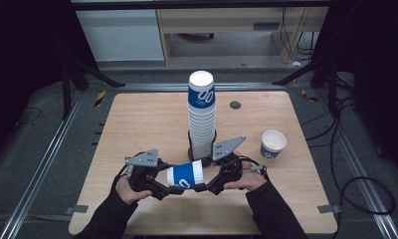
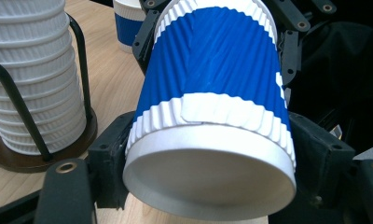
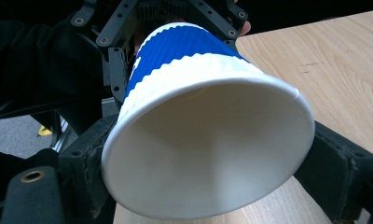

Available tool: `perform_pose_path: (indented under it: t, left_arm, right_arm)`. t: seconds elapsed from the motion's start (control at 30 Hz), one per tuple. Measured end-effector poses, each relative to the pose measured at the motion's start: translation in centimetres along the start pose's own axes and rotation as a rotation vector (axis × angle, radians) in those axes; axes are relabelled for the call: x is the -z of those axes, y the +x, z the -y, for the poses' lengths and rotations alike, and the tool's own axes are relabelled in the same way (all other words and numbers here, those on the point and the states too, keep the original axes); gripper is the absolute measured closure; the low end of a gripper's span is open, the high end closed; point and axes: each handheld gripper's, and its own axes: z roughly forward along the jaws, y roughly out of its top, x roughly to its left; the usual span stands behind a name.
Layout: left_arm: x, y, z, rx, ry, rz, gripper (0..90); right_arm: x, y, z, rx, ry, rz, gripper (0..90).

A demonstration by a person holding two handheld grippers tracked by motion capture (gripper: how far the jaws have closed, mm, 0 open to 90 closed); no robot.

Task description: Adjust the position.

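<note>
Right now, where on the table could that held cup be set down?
Free: the bare wooden table left of the tall stack of blue-and-white paper cups, and the near edge below both hands. Crowded: the middle, where the stack's rack stands, and the right side by the single upright blue-and-white cup.

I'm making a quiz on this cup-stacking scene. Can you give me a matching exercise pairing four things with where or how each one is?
Things:
1. blue and white ribbed paper cup
2. tall stack of ribbed paper cups
3. single upright blue and white paper cup
4. small dark round disc

Places:
A. flat on the wooden tabletop, behind the stack
B. standing alone, to the right
C. on its side between left gripper and right gripper
D. in a black wire holder

Pairs: 1-C, 2-D, 3-B, 4-A
</note>
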Motion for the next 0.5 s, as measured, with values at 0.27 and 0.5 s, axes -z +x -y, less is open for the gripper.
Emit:
perform_pose_path:
  t: [0.27,0.5]
  left_arm:
    - [0.7,0.1,-0.1,0.005,-0.009,-0.027,23.8]
    - [1.3,0.3,0.0,0.008,0.013,-0.057,23.3]
  right_arm:
    - [0.7,0.0,-0.1,0.006,0.015,0.022,15.6]
    - [1.7,-0.3,-0.4,0.015,0.063,0.060,15.5]
